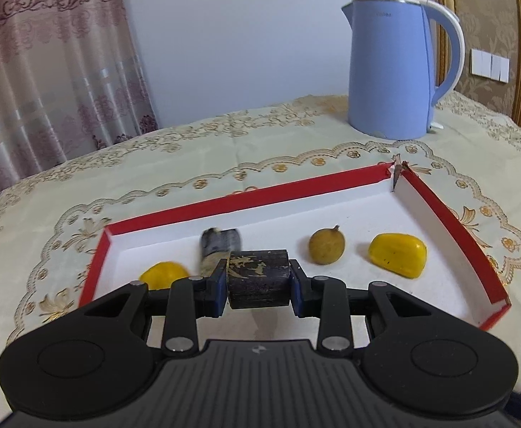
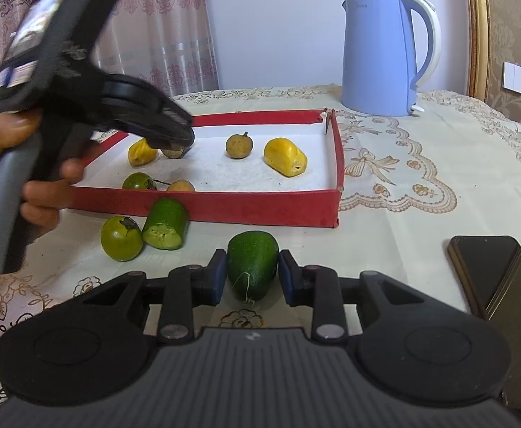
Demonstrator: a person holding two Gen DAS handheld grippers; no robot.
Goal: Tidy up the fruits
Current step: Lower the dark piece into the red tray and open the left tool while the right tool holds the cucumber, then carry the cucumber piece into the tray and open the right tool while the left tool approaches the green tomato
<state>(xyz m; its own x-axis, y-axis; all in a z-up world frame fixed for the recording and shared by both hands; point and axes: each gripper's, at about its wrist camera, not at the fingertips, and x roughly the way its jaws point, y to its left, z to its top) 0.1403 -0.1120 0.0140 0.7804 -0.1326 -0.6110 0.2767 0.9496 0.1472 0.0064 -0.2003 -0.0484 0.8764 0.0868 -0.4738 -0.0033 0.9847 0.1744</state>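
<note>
A red tray with a white floor [image 1: 331, 210] [image 2: 225, 210] lies on the table. My left gripper [image 1: 258, 281] is shut on a dark blackened fruit piece [image 1: 258, 278] and holds it over the tray's left part; it also shows in the right wrist view [image 2: 175, 148]. In the tray lie two yellow pieces [image 1: 397, 255] [image 1: 162, 274], a brown round fruit [image 1: 326, 246] and a dark piece [image 1: 217, 246]. My right gripper [image 2: 249, 276] straddles a green tapered piece [image 2: 252, 267] on the cloth in front of the tray, its pads [image 2: 217, 274] touching or nearly touching it.
A green tomato [image 2: 121, 238] and a cut green piece [image 2: 166, 224] lie before the tray's front wall. Another green tomato [image 2: 137, 181] and a brown fruit [image 2: 181, 186] sit inside it. A blue kettle [image 2: 385, 53] stands behind. A phone [image 2: 492, 271] lies at right.
</note>
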